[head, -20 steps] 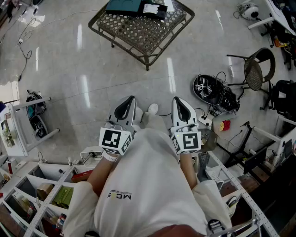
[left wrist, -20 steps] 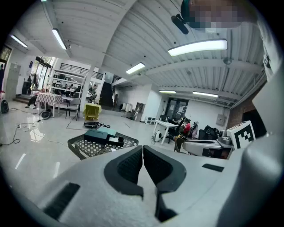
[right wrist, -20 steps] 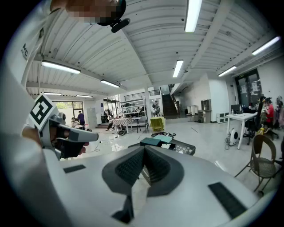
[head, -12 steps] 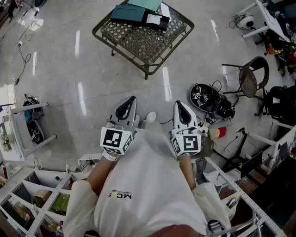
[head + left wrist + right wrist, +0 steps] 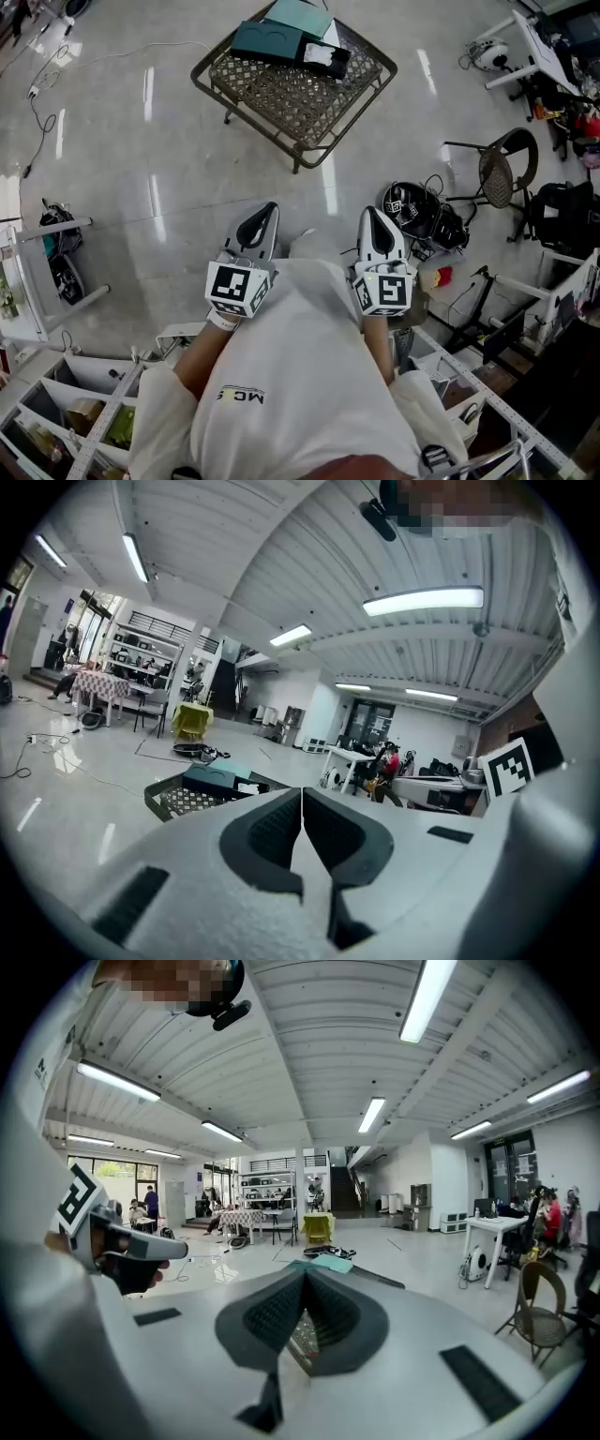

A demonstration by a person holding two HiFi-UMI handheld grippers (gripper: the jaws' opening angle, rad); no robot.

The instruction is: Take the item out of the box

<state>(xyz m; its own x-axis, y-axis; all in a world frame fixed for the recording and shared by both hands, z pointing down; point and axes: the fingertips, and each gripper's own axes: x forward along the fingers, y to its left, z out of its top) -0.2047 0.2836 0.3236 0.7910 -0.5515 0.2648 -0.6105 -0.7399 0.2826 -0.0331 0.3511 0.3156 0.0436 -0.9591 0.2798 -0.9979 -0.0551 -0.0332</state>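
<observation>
The box (image 5: 267,39) is lying on the far lattice table (image 5: 286,92), well apart from both grippers. The left gripper (image 5: 265,211) and right gripper (image 5: 372,216) are gripping nothing, jaws pressed together. Arriving like that is risking shoving the box rather than grasping its contents.

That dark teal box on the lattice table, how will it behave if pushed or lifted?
The dark teal box looks flat and low, so it probably won't tip. It lies on the lattice table, whose open mesh may snag its edges when pushed. It looks like thin card: likely light, fairly stiff.
</observation>
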